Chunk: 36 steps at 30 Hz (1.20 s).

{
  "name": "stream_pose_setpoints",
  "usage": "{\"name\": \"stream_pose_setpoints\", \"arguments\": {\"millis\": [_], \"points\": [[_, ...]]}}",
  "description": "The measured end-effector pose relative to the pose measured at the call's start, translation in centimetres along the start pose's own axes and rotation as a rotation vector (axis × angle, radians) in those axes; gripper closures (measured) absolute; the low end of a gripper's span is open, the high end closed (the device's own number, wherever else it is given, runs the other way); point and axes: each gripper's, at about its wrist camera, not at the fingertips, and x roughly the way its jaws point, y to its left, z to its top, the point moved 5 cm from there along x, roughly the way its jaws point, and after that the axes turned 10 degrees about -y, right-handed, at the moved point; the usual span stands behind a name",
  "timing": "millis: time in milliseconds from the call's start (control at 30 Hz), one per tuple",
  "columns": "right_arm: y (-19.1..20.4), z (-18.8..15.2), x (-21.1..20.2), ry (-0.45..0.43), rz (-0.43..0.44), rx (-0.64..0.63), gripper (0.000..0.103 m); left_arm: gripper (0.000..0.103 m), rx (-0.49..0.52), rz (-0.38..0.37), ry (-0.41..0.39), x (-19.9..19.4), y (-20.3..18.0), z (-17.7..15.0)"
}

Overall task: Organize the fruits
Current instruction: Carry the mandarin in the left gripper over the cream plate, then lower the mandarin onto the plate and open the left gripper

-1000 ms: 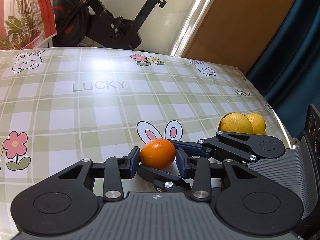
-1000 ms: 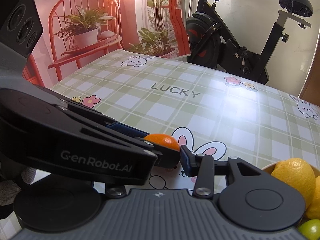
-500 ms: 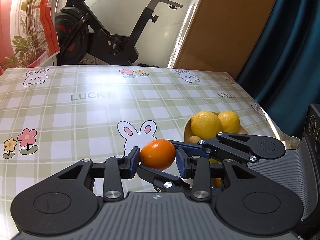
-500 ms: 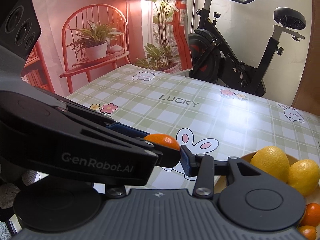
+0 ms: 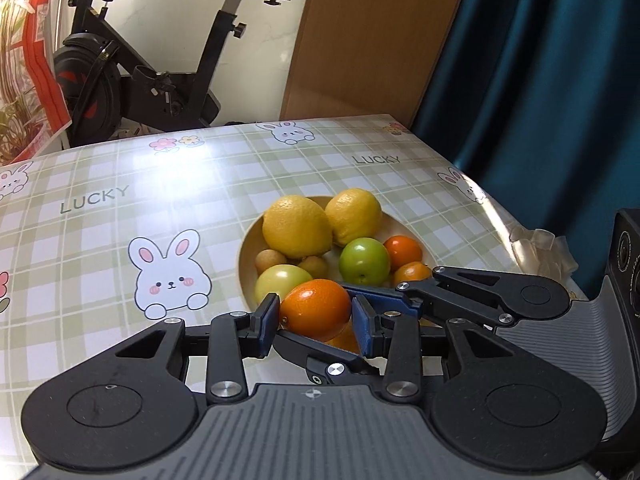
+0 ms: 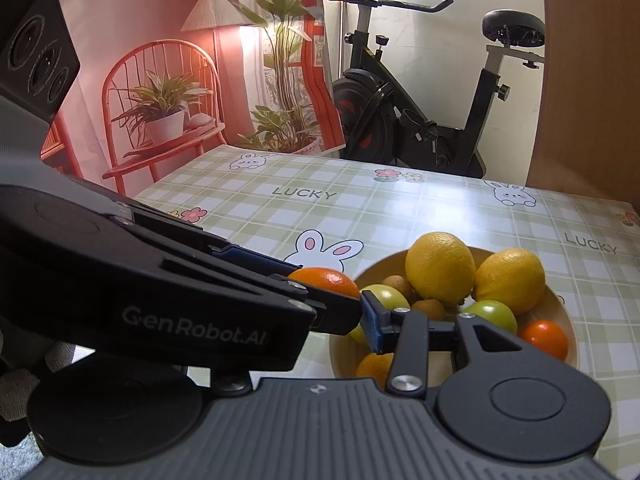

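Clamping the orange (image 5: 315, 309) between the blue pads of the left gripper (image 5: 315, 322), with the right gripper (image 5: 384, 305) reaching in from the right and pinching the same fruit crosswise; its near finger passing under the orange. Sitting oval, long axis running roughly pad to pad of the left gripper, slightly tilted. Hanging at the near rim of the bowl (image 5: 246, 248) on the checked tablecloth (image 5: 100, 220). Holding inside: two lemons (image 5: 298, 226) at the back, two green fruits (image 5: 364, 261), small brownish fruits (image 5: 270, 260), and small oranges (image 5: 403, 251) to the right.
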Motion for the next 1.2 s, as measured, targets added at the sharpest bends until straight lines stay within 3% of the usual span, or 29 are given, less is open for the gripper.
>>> {"name": "stream_pose_setpoints", "arguments": {"millis": [300,600,867,1200], "points": [[-4.8,-1.5,-3.9,-0.017,-0.077,0.077,0.058,0.061,0.049,-0.039,0.028,2.5,-4.6,-0.4],[-6.3,-3.1,-3.6,0.011,-0.082,0.133,0.058,0.062,0.053,-0.050,0.074,4.2,-4.4,-1.1],[-7.2,-2.4,-2.4,0.001,-0.061,0.184,0.058,0.062,0.075,-0.025,0.087,5.4,-4.3,0.2],[-7.5,-3.4,-3.6,0.005,-0.065,0.204,0.058,0.064,0.110,-0.072,0.141,5.7,-5.7,-1.1]]}}
